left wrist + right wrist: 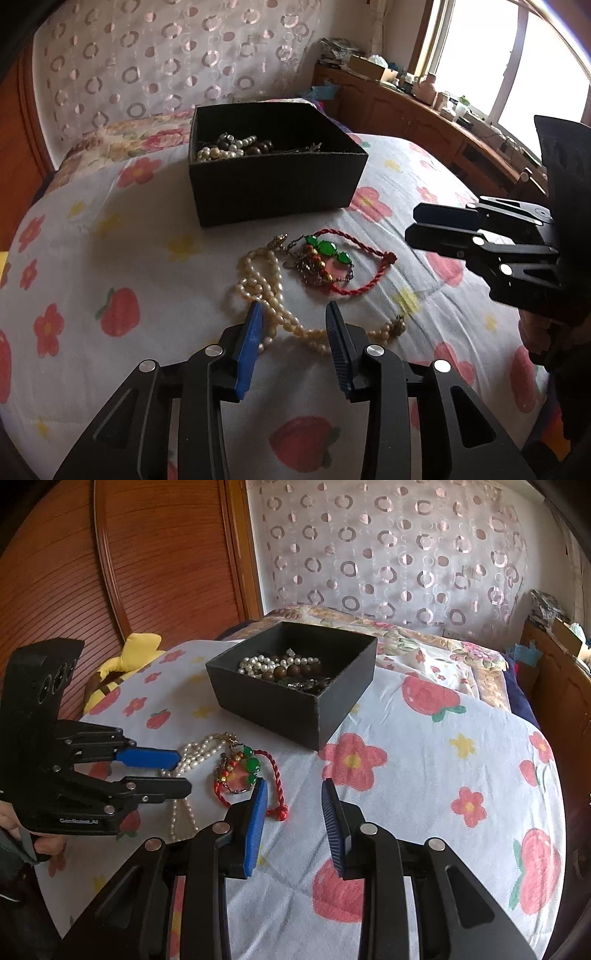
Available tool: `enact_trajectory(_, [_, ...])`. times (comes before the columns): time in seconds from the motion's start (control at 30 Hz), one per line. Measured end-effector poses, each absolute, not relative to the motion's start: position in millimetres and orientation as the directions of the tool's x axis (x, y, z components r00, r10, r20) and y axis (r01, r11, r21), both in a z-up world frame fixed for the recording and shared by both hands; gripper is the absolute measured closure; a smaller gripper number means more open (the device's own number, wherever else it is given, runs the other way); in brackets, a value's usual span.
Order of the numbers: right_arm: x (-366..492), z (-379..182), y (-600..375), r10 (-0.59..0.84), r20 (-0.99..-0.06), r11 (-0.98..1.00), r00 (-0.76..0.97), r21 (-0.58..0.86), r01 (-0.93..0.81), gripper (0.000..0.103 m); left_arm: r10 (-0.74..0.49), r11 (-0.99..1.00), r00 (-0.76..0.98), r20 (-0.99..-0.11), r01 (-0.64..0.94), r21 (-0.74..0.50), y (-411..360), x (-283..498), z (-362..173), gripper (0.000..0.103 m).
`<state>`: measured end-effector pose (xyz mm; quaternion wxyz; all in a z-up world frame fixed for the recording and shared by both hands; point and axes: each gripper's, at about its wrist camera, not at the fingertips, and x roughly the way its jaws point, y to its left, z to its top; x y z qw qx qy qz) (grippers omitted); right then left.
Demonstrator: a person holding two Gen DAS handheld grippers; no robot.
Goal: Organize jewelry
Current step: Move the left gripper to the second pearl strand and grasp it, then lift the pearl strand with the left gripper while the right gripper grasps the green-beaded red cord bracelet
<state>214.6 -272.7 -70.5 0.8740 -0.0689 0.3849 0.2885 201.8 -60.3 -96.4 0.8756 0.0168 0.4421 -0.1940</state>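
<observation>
A loose pile of jewelry lies on the flowered bedspread (155, 236), between the two tongs and the black box (275, 192). The pearl necklace (266, 291) is nearest the left gripper (293, 314): its strands run from just beyond the blue fingertips down between them, and one strand passes under the left pad. The jaws stand partly spread with the pearls lying in the gap; the pads do not press on them. In the right wrist view the same tongs hover over the pearls (192, 753), one finger above the other.

Just past the pearls, on the side toward the right gripper (293, 786), sits a tangle: a green-bead bracelet (327, 249), a string of red and gold beads (314, 264) and a red twisted cord (354, 273) looping around them, all touching. The right tongs are also partly spread and pinch nothing; the cord's knotted end (279, 810) lies just beside their left pad, and the green beads (251, 764) sit just ahead of that fingertip.

Beyond the pile, ahead of both tongs, the open black box rests on the bedspread and holds white pearls (266, 662), brown wooden beads (291, 672) and some darker pieces.

Farther out, a yellow plush toy (122, 664) lies off to the left gripper's side.
</observation>
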Motion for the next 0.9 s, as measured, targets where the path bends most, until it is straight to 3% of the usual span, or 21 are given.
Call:
enact_trajectory(0.07, [214.0, -71.3, -273.0, 0.452, -0.713, 0.824, 0.536, 0.104, -0.557, 0.070, -0.301, 0.928, 0.547, -0.781, 0.355, -0.109, -65.1, 202.1, -97.0, 0.070])
enact_trajectory(0.17, [213.2, -71.9, -271.8, 0.452, -0.716, 0.823, 0.532, 0.103, -0.559, 0.070, -0.253, 0.938, 0.570, -0.781, 0.344, -0.053, -65.2, 201.4, -97.7, 0.094])
enact_trajectory(0.3, [212.8, -73.4, -267.4, 0.456, -0.720, 0.816, 0.523, 0.105, -0.568, 0.070, -0.279, 0.936, 0.576, -0.768, 0.343, -0.083, -56.4, 198.2, -95.6, 0.099])
enact_trajectory(0.9, [206.2, -82.9, -219.8, 0.490, -0.772, 0.728, 0.406, 0.106, -0.677, 0.070, -0.325, 0.942, 0.690, -0.647, 0.297, -0.157, -7.5, 172.0, -40.7, 0.099])
